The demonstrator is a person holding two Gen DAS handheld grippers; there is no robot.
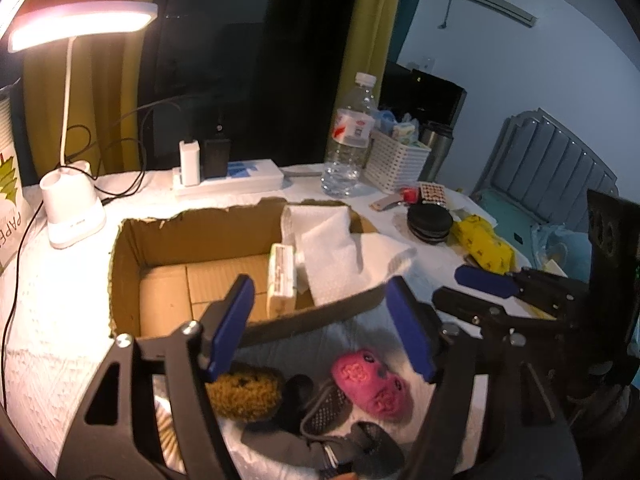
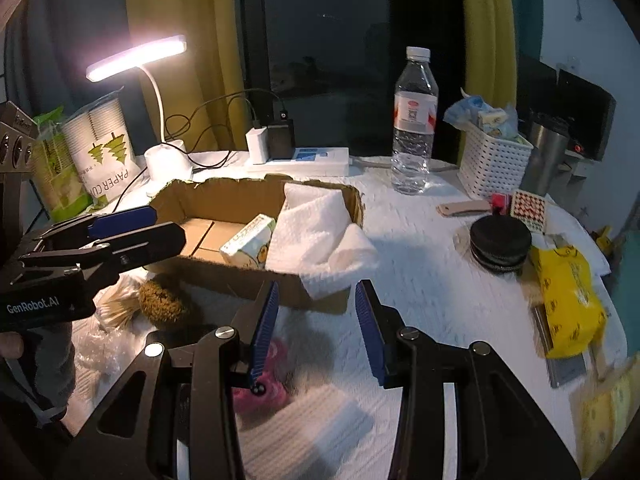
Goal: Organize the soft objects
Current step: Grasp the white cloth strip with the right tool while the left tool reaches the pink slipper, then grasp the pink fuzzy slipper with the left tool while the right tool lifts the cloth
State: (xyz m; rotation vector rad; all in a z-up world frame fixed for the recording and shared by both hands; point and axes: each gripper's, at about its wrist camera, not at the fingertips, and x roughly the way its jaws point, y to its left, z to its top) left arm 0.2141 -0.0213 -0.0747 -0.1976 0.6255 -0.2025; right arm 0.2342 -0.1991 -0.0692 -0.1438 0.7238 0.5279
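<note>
Both claws empty, jaws apart; the pink plush slipper (image 1: 372, 385) lies just below the left claw (image 1: 320, 326), near edge of the cardboard box (image 1: 124, 280) beyond, right claw (image 2: 316, 330) close too.

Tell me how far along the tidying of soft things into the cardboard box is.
Done: white cloth and small carton sit in the cardboard box. In hand: nothing; left gripper and right gripper are open. Left: pink plush toy, brown fuzzy ball.

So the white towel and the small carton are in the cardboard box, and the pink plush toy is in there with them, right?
Not quite. The pink plush toy lies on the table in front of the cardboard box, as the left wrist view shows. The white towel and small carton are in the box.
</note>
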